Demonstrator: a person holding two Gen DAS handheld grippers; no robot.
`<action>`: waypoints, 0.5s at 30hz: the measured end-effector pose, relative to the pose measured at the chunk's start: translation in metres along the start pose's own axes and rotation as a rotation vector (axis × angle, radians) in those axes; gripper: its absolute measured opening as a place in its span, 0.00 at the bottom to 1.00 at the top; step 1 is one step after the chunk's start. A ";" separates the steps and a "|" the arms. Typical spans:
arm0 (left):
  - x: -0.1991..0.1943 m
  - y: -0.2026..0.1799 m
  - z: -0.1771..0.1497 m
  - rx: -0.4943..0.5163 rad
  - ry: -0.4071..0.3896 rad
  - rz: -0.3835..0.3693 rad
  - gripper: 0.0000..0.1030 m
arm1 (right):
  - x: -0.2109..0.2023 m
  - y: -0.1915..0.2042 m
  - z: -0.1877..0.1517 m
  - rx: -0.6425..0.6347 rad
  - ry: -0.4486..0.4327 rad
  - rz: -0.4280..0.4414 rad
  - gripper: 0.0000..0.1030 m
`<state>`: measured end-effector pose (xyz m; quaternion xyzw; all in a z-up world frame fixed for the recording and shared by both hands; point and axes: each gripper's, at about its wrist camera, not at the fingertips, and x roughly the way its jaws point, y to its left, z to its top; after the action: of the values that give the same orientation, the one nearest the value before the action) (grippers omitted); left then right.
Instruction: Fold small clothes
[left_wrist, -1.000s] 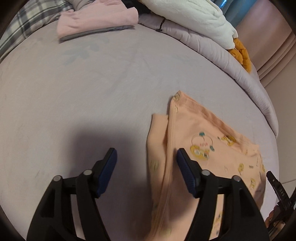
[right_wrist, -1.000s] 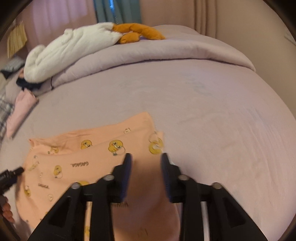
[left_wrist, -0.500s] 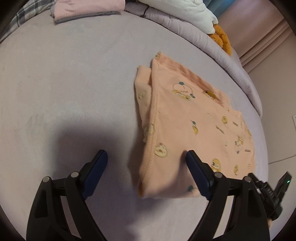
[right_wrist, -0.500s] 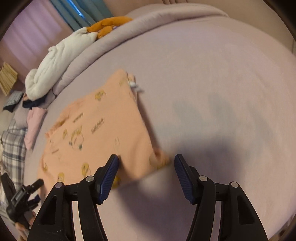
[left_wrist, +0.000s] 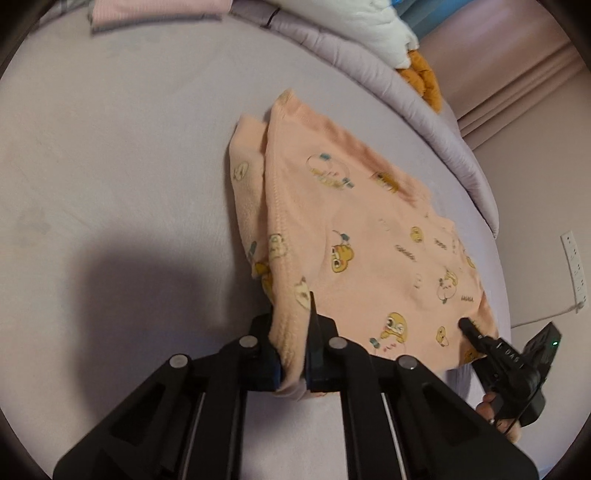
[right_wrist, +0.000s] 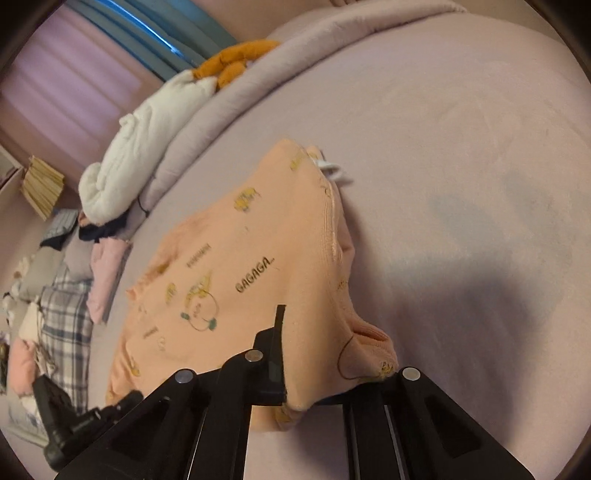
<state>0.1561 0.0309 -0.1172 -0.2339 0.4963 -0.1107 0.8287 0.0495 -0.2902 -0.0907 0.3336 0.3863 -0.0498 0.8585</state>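
A peach garment with cartoon prints (left_wrist: 362, 236) lies folded on the lilac bed sheet (left_wrist: 110, 155). My left gripper (left_wrist: 293, 354) is shut on its near left corner, the cloth bunched between the black fingers. The right gripper (left_wrist: 480, 343) shows at the lower right of the left wrist view, at the garment's other near corner. In the right wrist view the same garment (right_wrist: 240, 266) spreads to the left, and my right gripper (right_wrist: 295, 373) is shut on its near corner; cloth drapes over the right finger and hides it.
A rolled lilac duvet (left_wrist: 406, 99) with a white blanket (right_wrist: 147, 136) and an orange plush toy (left_wrist: 424, 77) lines the far side. Folded pink clothes (left_wrist: 159, 11) lie at the far left, and a plaid cloth (right_wrist: 62, 317) beside them. A wall socket (left_wrist: 574, 269) is right.
Both grippers stood open over the garment's near corners half a second ago and have now closed on them, pinching the cloth. Both views drew slightly closer to the garment.
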 end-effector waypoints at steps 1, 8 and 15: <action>-0.006 -0.002 -0.001 0.011 -0.007 0.001 0.06 | -0.012 0.005 -0.001 -0.018 -0.026 0.009 0.07; -0.048 -0.010 -0.033 0.046 0.016 -0.035 0.06 | -0.068 0.003 -0.014 -0.047 -0.059 0.030 0.07; -0.054 -0.014 -0.078 0.101 0.040 0.060 0.06 | -0.065 -0.010 -0.031 -0.015 -0.023 -0.034 0.07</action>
<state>0.0623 0.0189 -0.0998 -0.1745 0.5135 -0.1156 0.8322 -0.0190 -0.2900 -0.0655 0.3199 0.3824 -0.0653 0.8644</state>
